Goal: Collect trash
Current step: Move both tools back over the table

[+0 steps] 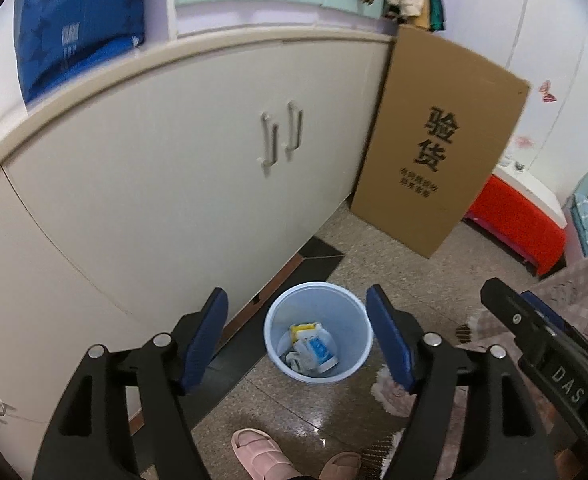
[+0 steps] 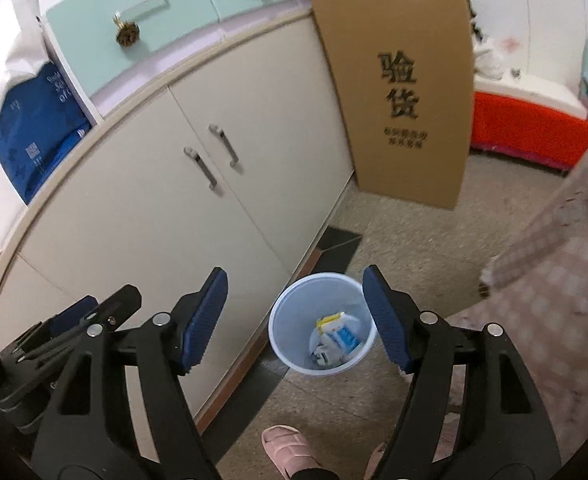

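Framing pale blue bin (image 1: pixel 318 332), wrappers (image 1: pixel 311 348) inside, between spread jaws

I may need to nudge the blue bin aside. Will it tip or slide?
The blue bin looks like thin plastic holding only a few wrappers, so probably light. On the smooth floor it would likely slide; a high push might tip it.

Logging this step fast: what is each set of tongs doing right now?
Left tongs: open, holding nothing, above the blue wastebasket.
Right tongs: open, holding nothing, above the same wastebasket.
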Available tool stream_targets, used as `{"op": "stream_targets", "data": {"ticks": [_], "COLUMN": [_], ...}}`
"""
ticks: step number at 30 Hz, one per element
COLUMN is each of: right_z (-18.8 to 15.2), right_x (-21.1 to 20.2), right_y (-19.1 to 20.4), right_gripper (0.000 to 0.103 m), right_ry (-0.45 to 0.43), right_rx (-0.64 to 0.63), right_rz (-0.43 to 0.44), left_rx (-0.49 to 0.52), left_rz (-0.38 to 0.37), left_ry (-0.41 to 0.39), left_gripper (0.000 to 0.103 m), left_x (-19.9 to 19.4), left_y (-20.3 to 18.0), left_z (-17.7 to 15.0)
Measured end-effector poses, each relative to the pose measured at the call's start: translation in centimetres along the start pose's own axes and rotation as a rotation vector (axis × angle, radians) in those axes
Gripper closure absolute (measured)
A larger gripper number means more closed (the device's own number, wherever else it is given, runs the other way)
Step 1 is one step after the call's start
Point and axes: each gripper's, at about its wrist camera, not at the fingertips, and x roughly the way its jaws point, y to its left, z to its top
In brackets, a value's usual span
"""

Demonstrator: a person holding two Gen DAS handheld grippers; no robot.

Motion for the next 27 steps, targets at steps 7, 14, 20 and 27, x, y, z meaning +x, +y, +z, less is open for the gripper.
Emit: {"op": "stream_targets", "data": {"ticks": [7, 14, 20, 27], "right_z": [-0.2, -1.7, -4.1, -7.2], "right_x": [-9.2, -17.5, -24.3, -30.3], "right_y": [-2.2, -7.4, -15.0, -23.3], "right_gripper": [0.030, 0.029, 0.029, 0.029], "right_ry": [-0.112, -0.198, -0.253, -0.293], "right_rx": [0.023, 0.082, 0.175, 0.270], "right_rz": [-0.029, -0.075, -0.173, -0.310], "left_rx": [0.046, 0.129, 0.259, 0.450], "left_rz": [-0.070, -0.148, -0.252, -0.377], "left_ry": [-0.081, -0.122, -0.100, -0.075], "left_gripper": [0.028, 0.026, 0.026, 0.026], "left_x": [-7.0, -12.7, -15.7, -18.5], "left_y": [-3.3, -9.6, -17.7, -27.8], "left_z": [-1.0, -3.6, -6.8, -11.4]}}
